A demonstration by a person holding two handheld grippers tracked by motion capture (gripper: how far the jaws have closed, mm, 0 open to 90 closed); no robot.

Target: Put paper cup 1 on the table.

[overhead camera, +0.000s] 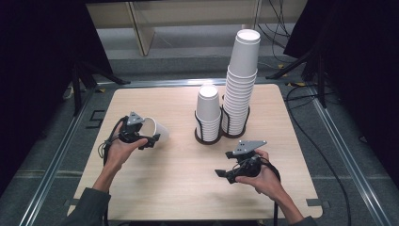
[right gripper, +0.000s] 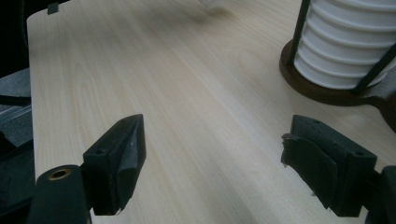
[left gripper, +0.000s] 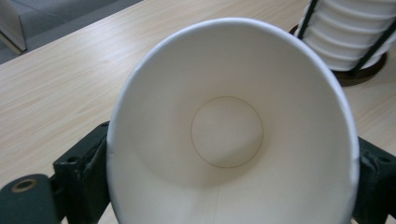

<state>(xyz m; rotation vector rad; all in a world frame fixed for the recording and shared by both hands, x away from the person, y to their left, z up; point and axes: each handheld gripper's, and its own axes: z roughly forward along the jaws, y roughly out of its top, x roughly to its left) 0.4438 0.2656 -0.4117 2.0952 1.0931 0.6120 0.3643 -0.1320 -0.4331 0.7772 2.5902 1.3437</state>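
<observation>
My left gripper [overhead camera: 153,138] is shut on a single white paper cup [overhead camera: 156,130] at the left of the wooden table [overhead camera: 179,188]. The cup lies on its side between the jaws, and the left gripper view looks straight into the white paper cup [left gripper: 229,135], down to its round bottom. My right gripper [overhead camera: 222,173] hovers open over the table's front right, and in the right gripper view the right gripper [right gripper: 212,163] has bare wood between its jaws. Two stacks of white cups stand in black wire holders: a short stack [overhead camera: 208,113] and a tall stack [overhead camera: 241,80].
The holders' dark round bases [right gripper: 322,91] sit close to the right of my right gripper. A cable [overhead camera: 324,155] trails off the table's right edge. Dark curtains and stand legs flank the table, and a shelf stands behind it.
</observation>
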